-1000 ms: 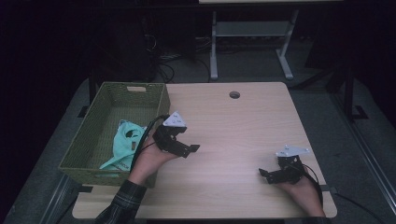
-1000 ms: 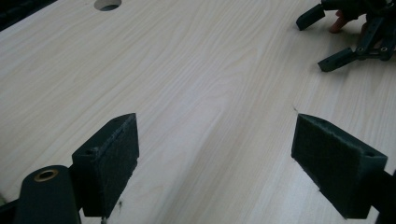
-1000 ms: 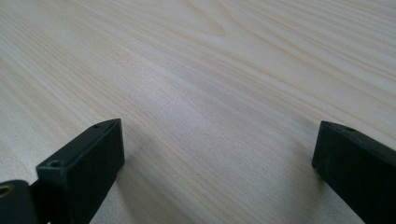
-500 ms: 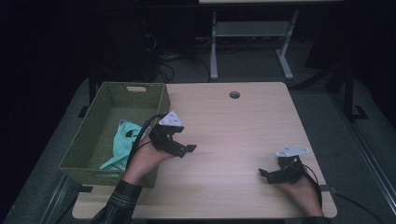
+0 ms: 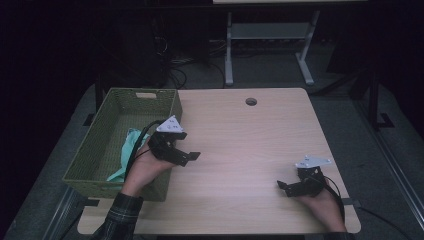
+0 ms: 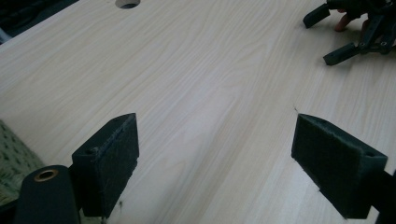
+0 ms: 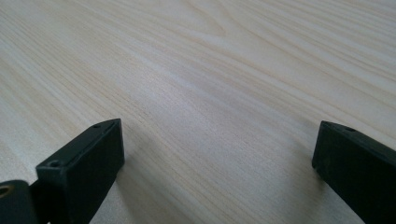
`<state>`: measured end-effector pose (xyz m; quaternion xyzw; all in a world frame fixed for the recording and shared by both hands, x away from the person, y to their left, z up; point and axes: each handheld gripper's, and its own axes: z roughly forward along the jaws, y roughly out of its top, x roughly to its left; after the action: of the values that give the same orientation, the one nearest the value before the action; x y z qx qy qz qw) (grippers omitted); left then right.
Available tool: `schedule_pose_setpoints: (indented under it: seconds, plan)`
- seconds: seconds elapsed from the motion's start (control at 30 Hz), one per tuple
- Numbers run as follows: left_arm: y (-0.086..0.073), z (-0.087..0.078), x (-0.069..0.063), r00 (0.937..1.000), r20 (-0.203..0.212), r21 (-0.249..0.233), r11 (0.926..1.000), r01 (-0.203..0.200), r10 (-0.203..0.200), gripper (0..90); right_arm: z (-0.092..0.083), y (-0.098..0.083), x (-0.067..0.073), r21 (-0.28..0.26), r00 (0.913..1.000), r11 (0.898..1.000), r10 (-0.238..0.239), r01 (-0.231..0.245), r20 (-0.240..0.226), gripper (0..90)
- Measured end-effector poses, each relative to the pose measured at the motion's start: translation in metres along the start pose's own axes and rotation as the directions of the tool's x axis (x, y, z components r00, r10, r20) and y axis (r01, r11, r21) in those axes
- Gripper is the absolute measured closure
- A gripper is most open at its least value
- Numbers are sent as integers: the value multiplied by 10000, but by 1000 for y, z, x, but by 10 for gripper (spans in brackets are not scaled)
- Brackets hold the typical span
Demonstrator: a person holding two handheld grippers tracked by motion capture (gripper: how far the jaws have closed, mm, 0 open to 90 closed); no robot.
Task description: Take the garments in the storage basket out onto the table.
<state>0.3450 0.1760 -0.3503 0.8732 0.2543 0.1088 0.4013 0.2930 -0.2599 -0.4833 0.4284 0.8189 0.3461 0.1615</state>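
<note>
Teal cloth in wicker basket, job seemingly done.
Left tongs now drawn back over tabletop, wide apart, empty; right tongs likewise apart.

A light wooden table is sitting at the centre of a dim room, with a round cable hole lying toward twelve o'clock on its top. Dark grey floor is surrounding it on all sides. At twelve o'clock, a white metal stand is standing behind the table, and black cables are trailing across the floor at eleven o'clock. The far background is fading into darkness.
</note>
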Motion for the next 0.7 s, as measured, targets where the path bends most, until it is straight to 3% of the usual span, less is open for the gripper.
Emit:
schedule_pose_setpoints:
  seconds: [0.17, 0.7]
  plan:
    - [-3, -7, 6, 9998, -189, 49, 10000, -23, 24, 145, 0, 0, 0, 0, 10000, 10000, 1, -1, 3, 20]
    - [-19, -36, 28, 9930, -988, -267, 9977, 618, -641, 145, 0, 0, 0, 5, 10000, 10000, 14, -14, -2, 20]
